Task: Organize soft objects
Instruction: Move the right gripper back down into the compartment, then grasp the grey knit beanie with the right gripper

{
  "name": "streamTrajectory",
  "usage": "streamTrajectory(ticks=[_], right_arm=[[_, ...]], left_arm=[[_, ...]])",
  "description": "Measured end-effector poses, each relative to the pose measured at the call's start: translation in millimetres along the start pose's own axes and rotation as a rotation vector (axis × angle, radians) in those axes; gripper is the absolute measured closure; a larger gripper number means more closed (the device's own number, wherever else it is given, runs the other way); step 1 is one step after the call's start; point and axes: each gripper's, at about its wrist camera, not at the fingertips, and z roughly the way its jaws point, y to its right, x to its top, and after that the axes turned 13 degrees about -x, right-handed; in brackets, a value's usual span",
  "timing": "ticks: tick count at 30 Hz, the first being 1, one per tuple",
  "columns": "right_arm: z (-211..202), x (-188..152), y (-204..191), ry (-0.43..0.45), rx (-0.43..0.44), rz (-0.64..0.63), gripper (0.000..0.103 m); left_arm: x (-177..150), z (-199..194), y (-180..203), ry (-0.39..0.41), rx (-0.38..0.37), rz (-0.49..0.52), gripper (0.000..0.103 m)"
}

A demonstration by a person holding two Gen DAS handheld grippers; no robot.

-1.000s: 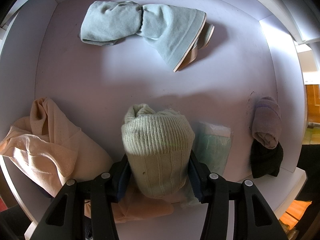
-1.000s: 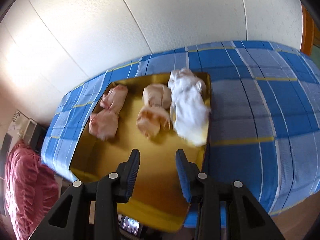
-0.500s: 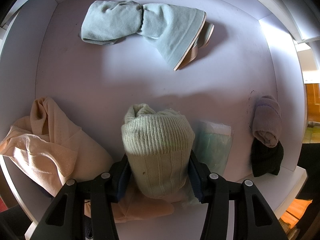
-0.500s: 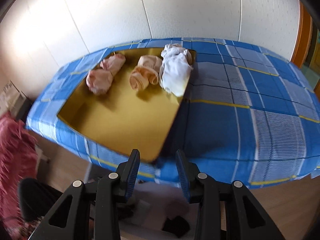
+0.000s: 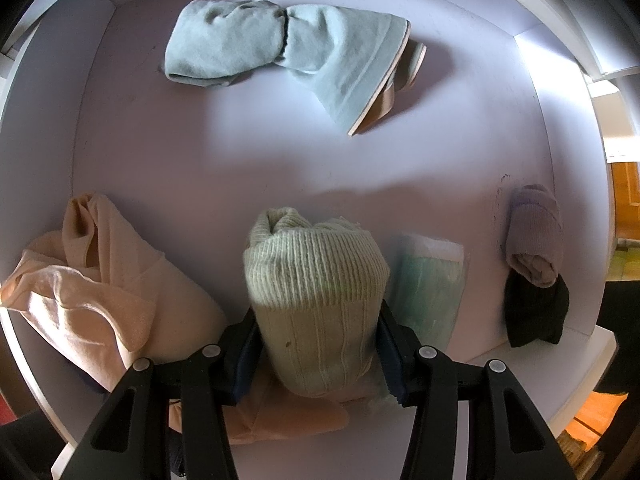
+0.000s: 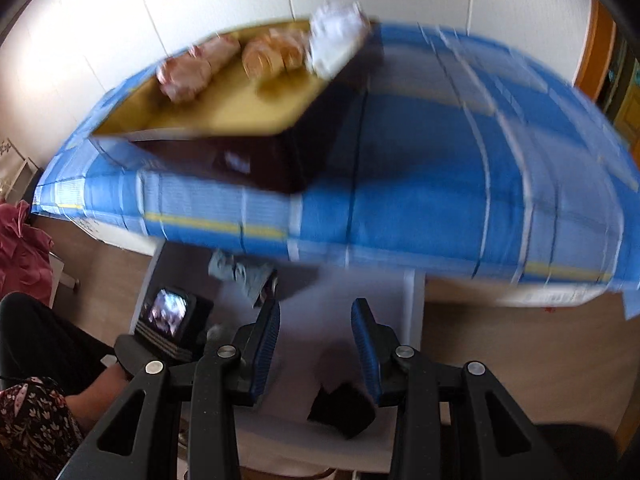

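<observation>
My left gripper [image 5: 316, 344] is shut on a rolled pale green knit sock [image 5: 316, 280] above a white bin [image 5: 180, 160]. In the bin lie a light blue towel roll [image 5: 288, 52], a peach cloth [image 5: 100, 280], a pale green packet [image 5: 428, 288], a grey-brown sock roll [image 5: 534, 240] and a black sock [image 5: 536, 312]. My right gripper [image 6: 316, 344] is open and empty, above the white bin [image 6: 320, 304]. A gold-lined box [image 6: 224, 108] on the blue plaid bed [image 6: 440, 152] holds pink rolls [image 6: 188, 72], a peach roll [image 6: 272, 52] and a white cloth [image 6: 336, 40].
The left gripper's screen [image 6: 168, 312] and the person's arm [image 6: 92, 392] show at the lower left of the right wrist view. A red cloth pile [image 6: 20, 248] lies on the wood floor at far left. A black sock [image 6: 340, 408] lies under the right gripper.
The right gripper has pulled back and down from the gold box on the bed toward the white bin on the floor. The left gripper has held still with the knit sock.
</observation>
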Motion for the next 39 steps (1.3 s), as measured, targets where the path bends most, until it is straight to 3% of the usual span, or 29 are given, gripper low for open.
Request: streamTrajectory(ticks=[13, 19, 24, 26, 28, 31, 33, 39], right_arm=[[87.9, -54.8, 10.0, -0.316, -0.016, 0.090, 0.066], [109.7, -61.1, 9.6, -0.392, -0.009, 0.135, 0.063], [136.7, -63.1, 10.2, -0.434, 0.038, 0.204, 0.059], [150.5, -64.4, 12.7, -0.452, 0.047, 0.248, 0.054], [167.2, -66.2, 15.5, -0.496, 0.067, 0.292, 0.034], [179.0, -65.8, 18.6, -0.506, 0.085, 0.330, 0.026], [184.7, -64.8, 18.1, -0.508, 0.065, 0.321, 0.021], [204.9, -67.5, 6.9, -0.555, 0.016, 0.263, 0.022]], left_arm=[[-0.6, -0.2, 0.4, 0.000, 0.002, 0.001, 0.051], [-0.6, -0.6, 0.4, 0.005, -0.009, -0.006, 0.051], [-0.7, -8.4, -7.4, 0.042, -0.065, -0.054, 0.051], [-2.0, -11.3, -9.8, 0.053, -0.082, -0.068, 0.051], [-3.0, -13.4, -11.3, 0.060, -0.092, -0.075, 0.051], [-4.8, -15.7, -12.4, 0.070, -0.099, -0.078, 0.051], [-5.8, -15.6, -12.7, 0.070, -0.104, -0.079, 0.051], [-11.0, -28.6, -18.7, 0.104, -0.122, -0.079, 0.051]])
